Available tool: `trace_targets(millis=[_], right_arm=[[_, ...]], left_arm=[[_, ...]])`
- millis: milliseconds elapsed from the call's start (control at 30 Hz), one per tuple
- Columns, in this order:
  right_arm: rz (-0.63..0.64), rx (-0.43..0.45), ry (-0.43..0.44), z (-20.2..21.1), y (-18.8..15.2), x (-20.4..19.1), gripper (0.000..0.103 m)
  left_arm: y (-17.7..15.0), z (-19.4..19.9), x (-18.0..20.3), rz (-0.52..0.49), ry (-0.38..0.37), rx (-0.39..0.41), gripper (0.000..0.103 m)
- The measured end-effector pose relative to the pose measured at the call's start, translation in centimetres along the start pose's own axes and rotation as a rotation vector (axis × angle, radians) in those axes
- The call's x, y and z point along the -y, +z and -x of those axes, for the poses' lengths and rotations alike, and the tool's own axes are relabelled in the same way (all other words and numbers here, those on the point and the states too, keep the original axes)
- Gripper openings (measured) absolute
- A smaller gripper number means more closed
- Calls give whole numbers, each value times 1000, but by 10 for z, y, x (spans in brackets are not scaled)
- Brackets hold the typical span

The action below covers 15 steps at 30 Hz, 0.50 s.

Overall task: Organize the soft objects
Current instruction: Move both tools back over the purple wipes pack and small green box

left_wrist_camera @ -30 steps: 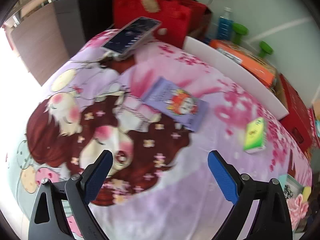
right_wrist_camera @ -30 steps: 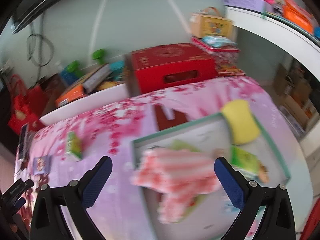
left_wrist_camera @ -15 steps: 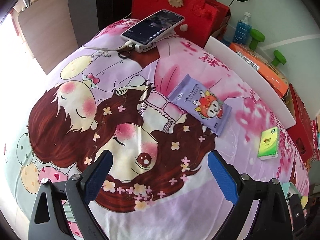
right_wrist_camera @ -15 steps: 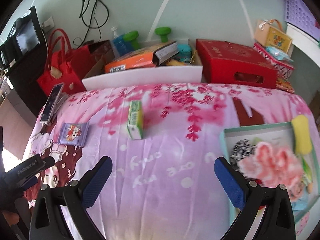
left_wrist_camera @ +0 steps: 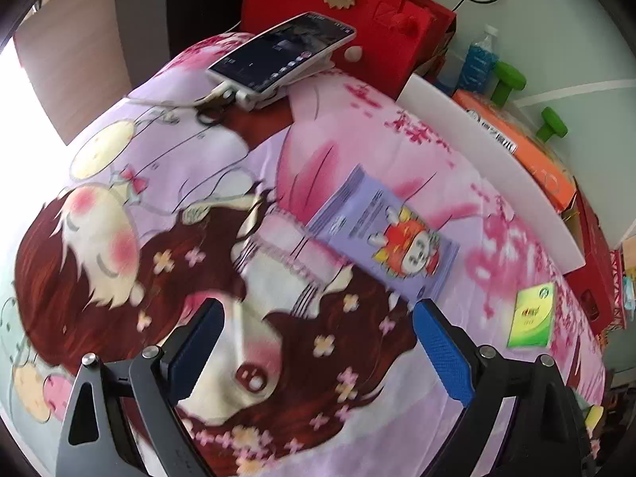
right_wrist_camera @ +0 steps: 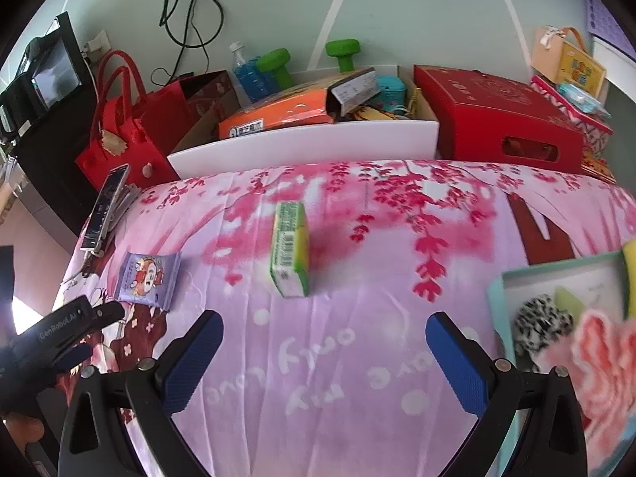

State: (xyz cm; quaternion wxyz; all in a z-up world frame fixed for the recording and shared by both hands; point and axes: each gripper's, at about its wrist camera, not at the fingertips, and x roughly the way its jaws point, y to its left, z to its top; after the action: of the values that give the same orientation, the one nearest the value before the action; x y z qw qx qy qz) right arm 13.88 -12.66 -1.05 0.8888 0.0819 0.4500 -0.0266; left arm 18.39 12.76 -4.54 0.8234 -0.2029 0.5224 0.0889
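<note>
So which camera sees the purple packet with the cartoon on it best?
The left wrist view: the purple tissue packet lies large and central, just beyond the open left gripper. The right wrist view shows it small, far left.

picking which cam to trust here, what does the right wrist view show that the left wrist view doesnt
Only the right wrist view shows the teal tray holding a pink fluffy item and a black-and-white one, plus the left gripper from outside. Only the left wrist view shows the cartoon face print and the phone screen face-on. Both show the purple packet, green packet, red bag and open, empty jaws; right gripper.
</note>
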Motion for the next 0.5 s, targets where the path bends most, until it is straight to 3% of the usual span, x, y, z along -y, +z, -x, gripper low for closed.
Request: trace_targets(millis=[500], right_arm=[[13, 25, 24, -47, 28, -18, 103]], left_arm=[[23, -25, -3, 127, -39, 46, 96]])
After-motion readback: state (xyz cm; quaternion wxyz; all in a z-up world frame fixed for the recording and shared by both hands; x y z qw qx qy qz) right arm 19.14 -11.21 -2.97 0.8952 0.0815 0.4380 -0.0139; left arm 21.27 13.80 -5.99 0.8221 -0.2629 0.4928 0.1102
